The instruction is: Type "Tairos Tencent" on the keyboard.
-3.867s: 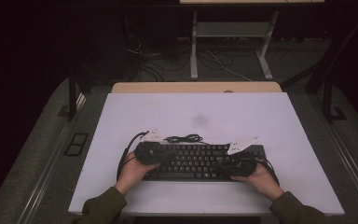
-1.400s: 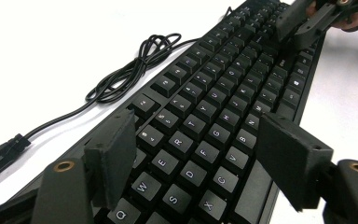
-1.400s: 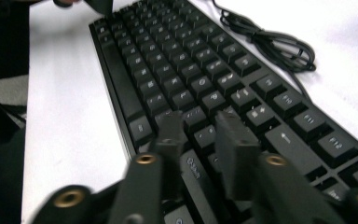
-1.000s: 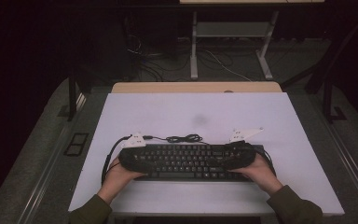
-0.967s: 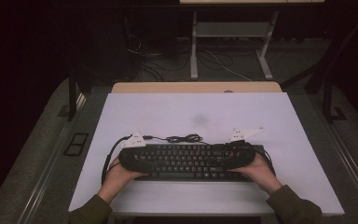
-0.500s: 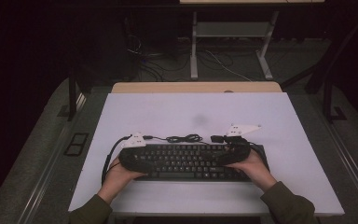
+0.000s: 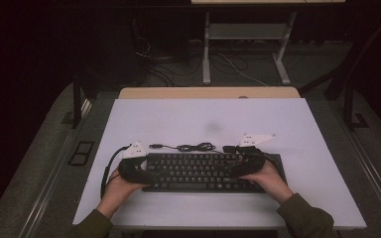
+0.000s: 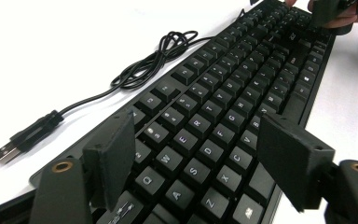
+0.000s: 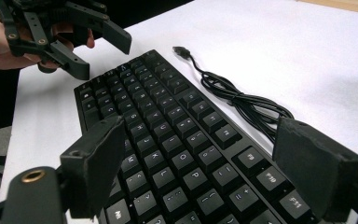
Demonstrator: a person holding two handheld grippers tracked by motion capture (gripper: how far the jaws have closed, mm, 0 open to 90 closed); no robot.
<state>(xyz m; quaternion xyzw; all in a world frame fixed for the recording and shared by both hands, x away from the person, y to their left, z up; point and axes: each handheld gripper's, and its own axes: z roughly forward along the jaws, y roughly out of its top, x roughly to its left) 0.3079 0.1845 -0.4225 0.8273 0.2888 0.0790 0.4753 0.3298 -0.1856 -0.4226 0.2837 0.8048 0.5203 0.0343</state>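
White tabletop runs under everything, dim floor and desk legs beyond it. Nearest the person, both hands sit at the ends of a black keyboard lying flat on the table. Left gripper hovers over the keyboard's left end with its jaws spread — the Q, A and Z rows show between them, pads clear of the keys. Right gripper has just been opening; its jaws stand wide above the right end, the P and function keys between them, nothing pinched. Just beyond the jaws, past the keyboard's far edge, the cable lies loosely coiled on the table, its USB plug resting free.
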